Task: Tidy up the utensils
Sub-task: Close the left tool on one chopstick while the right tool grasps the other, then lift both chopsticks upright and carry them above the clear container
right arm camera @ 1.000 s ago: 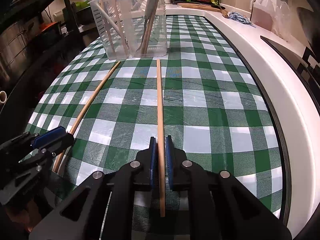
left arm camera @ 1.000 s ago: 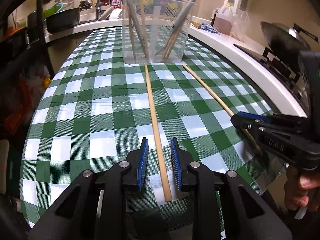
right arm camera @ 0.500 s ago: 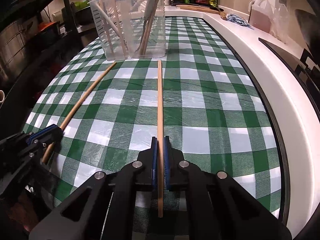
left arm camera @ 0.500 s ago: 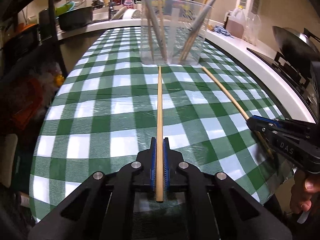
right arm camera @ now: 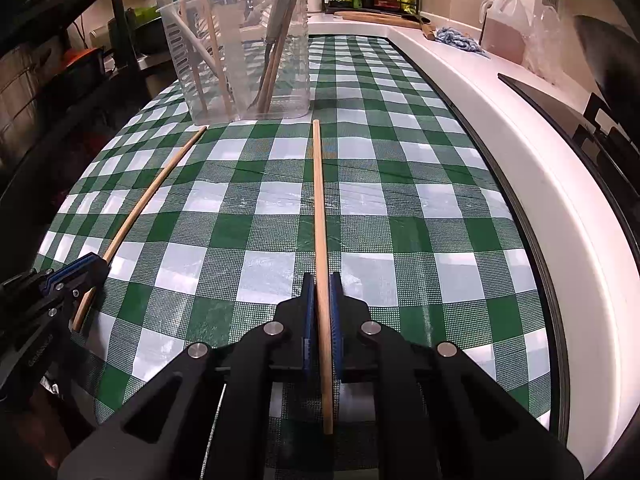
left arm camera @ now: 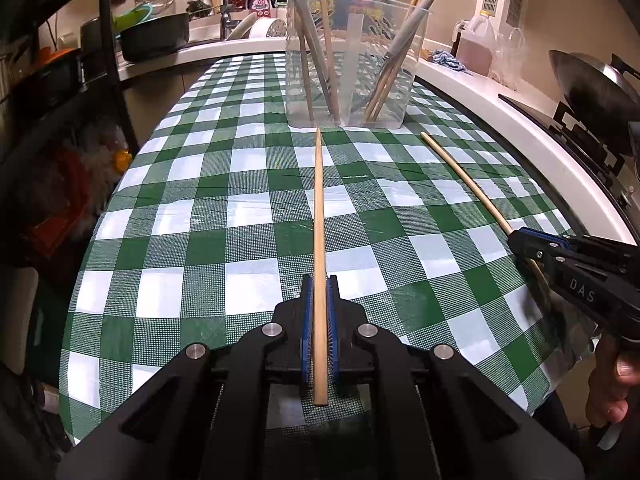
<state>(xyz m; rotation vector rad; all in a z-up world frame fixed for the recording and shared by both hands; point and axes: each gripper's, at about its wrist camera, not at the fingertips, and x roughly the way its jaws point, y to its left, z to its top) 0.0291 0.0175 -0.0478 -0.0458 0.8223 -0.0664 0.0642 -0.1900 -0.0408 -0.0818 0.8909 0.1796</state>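
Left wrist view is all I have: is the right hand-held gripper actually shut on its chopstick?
Observer: Yes. In the right wrist view the right hand-held gripper has both blue pads closed on the right chopstick.
Operator: Gripped at the very end?
Observer: No, a short length sticks out behind the pads, toward the camera.
Operator: Where does its tip point?
Observer: At the near right corner of the clear container, ending just short of its base.
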